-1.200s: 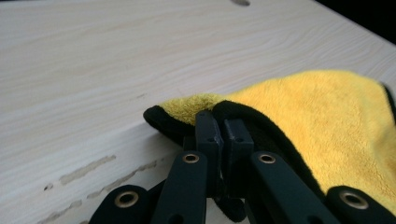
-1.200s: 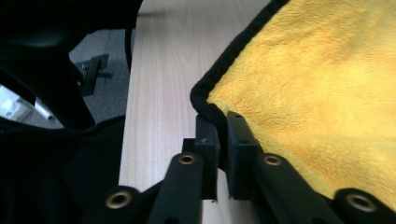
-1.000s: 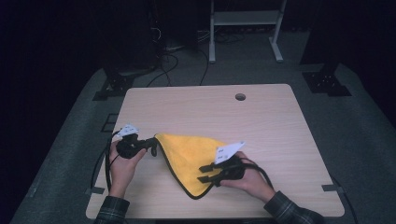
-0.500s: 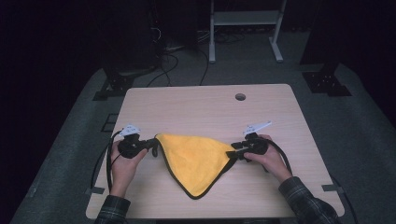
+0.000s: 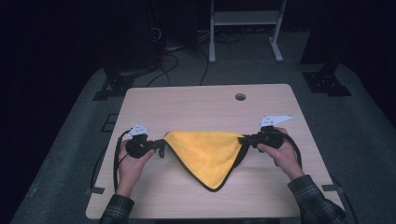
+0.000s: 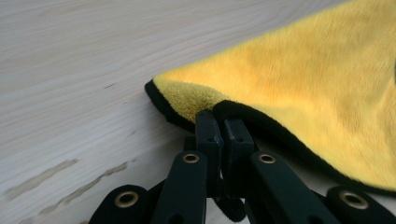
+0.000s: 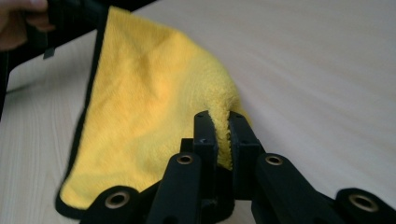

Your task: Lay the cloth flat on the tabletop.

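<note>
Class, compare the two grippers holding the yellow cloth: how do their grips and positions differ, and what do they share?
The left gripper clamps the cloth at its black-edged corner; the right gripper pinches a bunched fold of yellow pile, its jaws having just been closing on it. In the high view the left gripper sits slightly nearer the person, the right gripper slightly farther up the table. Both are shut on the cloth, holding its top edge stretched between them.

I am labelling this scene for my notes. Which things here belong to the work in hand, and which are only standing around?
In the work:
- cloth, yellow, pulled out between both tongs
- left tongs, shut on one corner
- right tongs, shut on another corner after just closing

Standing around:
- table, with a hole
- white frame behind
- cables on the floor
</note>
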The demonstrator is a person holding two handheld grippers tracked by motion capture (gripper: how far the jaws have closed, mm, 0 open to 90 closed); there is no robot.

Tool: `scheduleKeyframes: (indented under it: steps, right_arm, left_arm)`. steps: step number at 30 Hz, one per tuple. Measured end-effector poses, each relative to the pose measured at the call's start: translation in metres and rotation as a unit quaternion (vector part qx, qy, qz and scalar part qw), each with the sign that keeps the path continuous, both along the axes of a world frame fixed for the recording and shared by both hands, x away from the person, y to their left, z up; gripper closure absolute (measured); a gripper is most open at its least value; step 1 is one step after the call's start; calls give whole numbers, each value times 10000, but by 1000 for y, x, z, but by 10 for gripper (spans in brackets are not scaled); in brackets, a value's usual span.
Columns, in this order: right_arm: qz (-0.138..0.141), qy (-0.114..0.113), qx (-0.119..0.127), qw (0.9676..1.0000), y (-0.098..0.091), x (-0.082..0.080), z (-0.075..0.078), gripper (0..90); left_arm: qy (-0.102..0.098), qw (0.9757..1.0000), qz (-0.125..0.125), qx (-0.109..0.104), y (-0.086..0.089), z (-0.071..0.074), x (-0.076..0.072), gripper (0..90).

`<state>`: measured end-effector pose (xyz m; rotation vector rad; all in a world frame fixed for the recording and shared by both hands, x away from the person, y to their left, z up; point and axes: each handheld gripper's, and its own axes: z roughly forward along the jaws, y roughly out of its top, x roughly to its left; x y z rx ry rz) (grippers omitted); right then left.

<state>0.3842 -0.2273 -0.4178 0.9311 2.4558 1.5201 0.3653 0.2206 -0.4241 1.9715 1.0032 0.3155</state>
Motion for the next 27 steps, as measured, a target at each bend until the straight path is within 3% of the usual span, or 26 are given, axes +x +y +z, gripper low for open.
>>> scheduleKeyframes:
  steps: [4,7,10,14,17,23,25,27]
  right_arm:
    - [73,-361,64,9993,-8,-15,25,829]
    - [472,-530,-14,9975,8,-35,34,829]
    - [975,-522,-106,9938,34,-52,32,828]
    - [1707,-419,-299,9840,80,-75,19,828]
    - [2193,-290,-440,9742,114,-90,5,828]
    - [2834,-53,-667,9567,165,-115,-21,810]
    - [2948,-26,-795,9522,176,-120,-30,734]
    - [2975,-44,-834,9511,178,-121,-32,689]
  left_arm:
    - [-13,9999,-143,55,-12,0,2,866]
    - [2,9998,-175,83,-16,-1,3,866]
    - [-2,9998,-182,87,-16,-2,4,866]
    - [-22,9999,-147,72,-14,-1,5,866]
    - [-41,9999,-107,92,-10,1,6,865]
    - [-73,10000,-27,26,-4,3,7,864]
    - [-55,9999,-44,94,-5,1,6,863]
    - [-58,9998,-50,183,-5,0,6,862]
